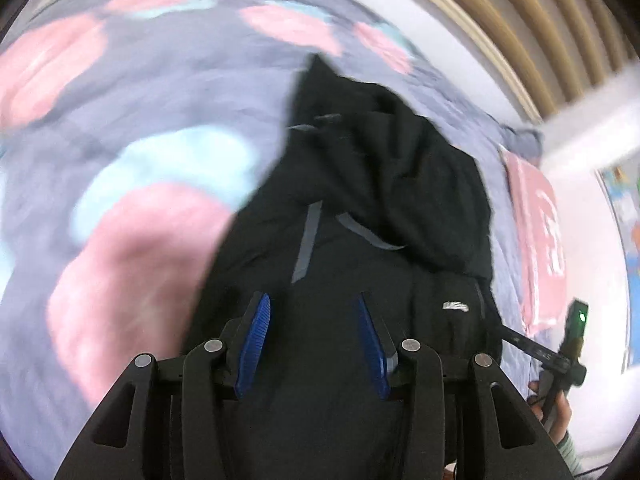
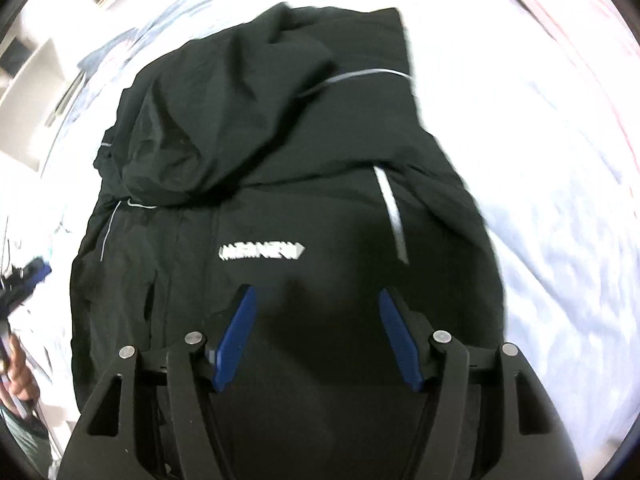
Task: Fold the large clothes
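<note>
The jacket (image 1: 360,200) lies flat on the bed (image 1: 120,160), hood (image 2: 224,120) flopped over the chest at 11 o'clock above the logo (image 2: 262,252). Both sleeves appear already folded inward, leaving a narrow body panel, probably ready for a lengthwise fold. The left gripper (image 1: 312,320) and right gripper (image 2: 314,312) hover over the hem end, jaws released and grasping nothing. A pink cloth (image 1: 540,240) lies apart at 3 o'clock, beyond the jacket.
</note>
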Demonstrator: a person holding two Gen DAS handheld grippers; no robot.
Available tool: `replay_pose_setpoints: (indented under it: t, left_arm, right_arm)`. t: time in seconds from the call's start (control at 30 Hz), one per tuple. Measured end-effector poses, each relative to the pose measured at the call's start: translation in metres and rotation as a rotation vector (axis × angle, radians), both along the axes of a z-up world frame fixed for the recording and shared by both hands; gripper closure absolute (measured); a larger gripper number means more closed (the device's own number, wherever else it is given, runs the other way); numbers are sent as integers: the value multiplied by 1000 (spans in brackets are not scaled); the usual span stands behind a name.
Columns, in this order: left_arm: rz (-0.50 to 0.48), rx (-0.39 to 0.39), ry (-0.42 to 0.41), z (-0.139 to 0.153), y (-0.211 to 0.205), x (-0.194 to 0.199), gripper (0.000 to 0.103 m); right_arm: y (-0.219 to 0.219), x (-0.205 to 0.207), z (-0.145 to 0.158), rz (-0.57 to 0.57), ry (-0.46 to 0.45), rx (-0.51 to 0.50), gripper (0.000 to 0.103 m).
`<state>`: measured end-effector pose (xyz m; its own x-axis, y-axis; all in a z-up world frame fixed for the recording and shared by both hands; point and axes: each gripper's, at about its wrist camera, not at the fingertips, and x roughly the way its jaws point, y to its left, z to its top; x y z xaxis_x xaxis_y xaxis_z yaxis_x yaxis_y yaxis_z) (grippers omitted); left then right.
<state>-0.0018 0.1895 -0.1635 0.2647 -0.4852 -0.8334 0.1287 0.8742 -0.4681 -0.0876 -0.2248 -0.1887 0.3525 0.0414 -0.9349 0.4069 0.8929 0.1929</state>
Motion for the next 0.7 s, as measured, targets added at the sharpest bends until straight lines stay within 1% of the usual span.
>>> replay_pose_setpoints:
  t: [0.03,0.1,0.17,0.2,0.3,0.4,0.5,0.57,0.63,0.7]
  left_arm:
    - [16,24,9,-2,12,-5,57]
    - [16,115,-2,-3,24,-22,57]
    - [2,148,-6,-9,35,-34,57]
    - [9,149,16,-13,42,-41,57]
    - [34,85,126,-37,64,-57,57]
    - [63,49,192,-57,79,-72,57]
    - [97,9,244,-78,92,-86,57]
    - [83,7,268,-86,95,-93,57]
    - [56,1,282,-92,89,-97,57]
    - [8,-31,302,-94,81,-101,57]
  right_arm:
    - [-3,-8,0,-13,5,-1,35]
    - [-6,-18,0,-34,15,10,35]
    - [-7,-29,0,-47,25,14,35]
    - [-5,-30,0,-48,29,11,35]
    - [-1,-44,0,-44,43,-6,35]
    - [0,-61,-1,-41,73,-26,35]
    - [-4,-75,-7,-63,97,-9,35]
    - [-9,-83,-12,-86,110,12,35]
    - [-14,-89,-13,-109,116,29,35]
    - [-19,-93,-12,-124,113,36,35]
